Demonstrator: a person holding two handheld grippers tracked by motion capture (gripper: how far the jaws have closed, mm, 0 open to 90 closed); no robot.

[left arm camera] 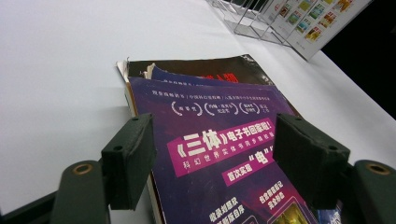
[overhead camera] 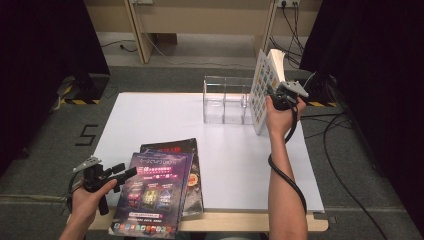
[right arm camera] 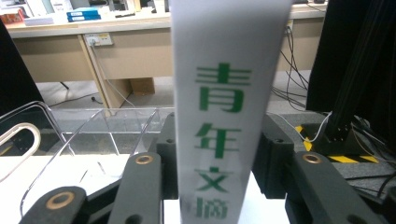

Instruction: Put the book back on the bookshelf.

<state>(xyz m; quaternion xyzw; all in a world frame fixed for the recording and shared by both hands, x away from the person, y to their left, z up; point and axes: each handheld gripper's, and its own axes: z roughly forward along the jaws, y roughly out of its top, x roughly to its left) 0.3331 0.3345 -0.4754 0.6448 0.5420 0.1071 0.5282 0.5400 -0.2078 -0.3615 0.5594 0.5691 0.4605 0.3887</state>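
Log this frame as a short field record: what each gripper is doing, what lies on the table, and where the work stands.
left gripper: jaws open astride the purple magazine, top of a stack at the table's near edge
right gripper: jaws either side of the white book's spine, book upright
rack: clear acrylic rack, book stands beside its right end
stage: book not yet slotted in
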